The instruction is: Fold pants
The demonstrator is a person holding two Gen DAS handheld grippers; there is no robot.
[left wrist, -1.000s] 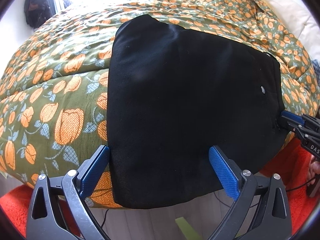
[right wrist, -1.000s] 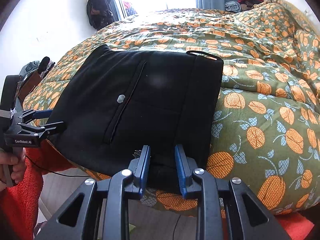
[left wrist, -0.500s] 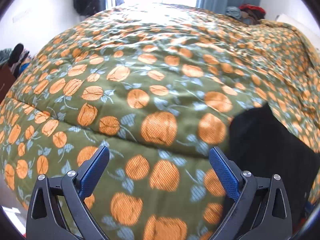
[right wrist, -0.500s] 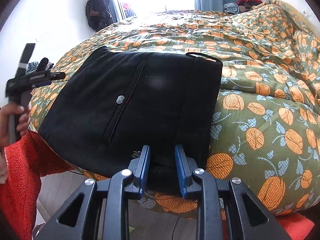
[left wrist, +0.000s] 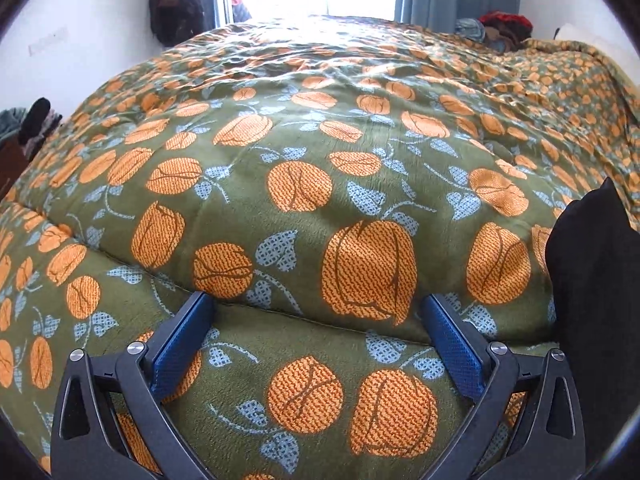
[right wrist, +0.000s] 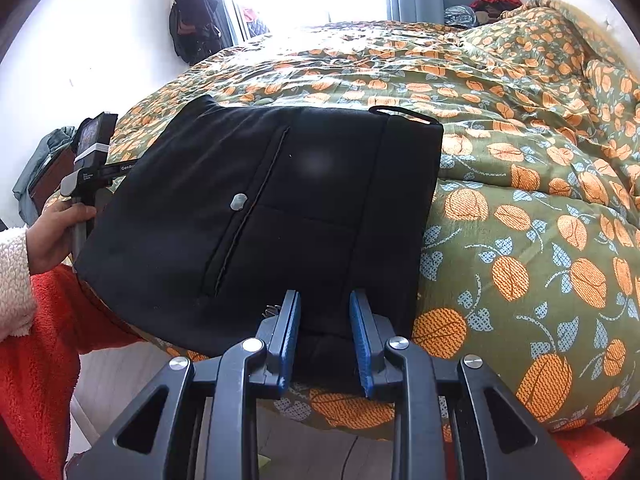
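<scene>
Pinching the near hem of the folded black pants (right wrist: 280, 216) on the bed (right wrist: 520, 208), my right gripper (right wrist: 325, 336) is nearly closed; my left gripper (left wrist: 316, 344) gapes wide, empty, over the quilt beside the pants.

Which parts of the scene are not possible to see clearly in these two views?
- Left view: the pants, mostly cut off by the right edge.
- Right view: the left claw, fingers hidden behind the pants.
- Right view: the pants' near hem, hidden by the right claw.
</scene>
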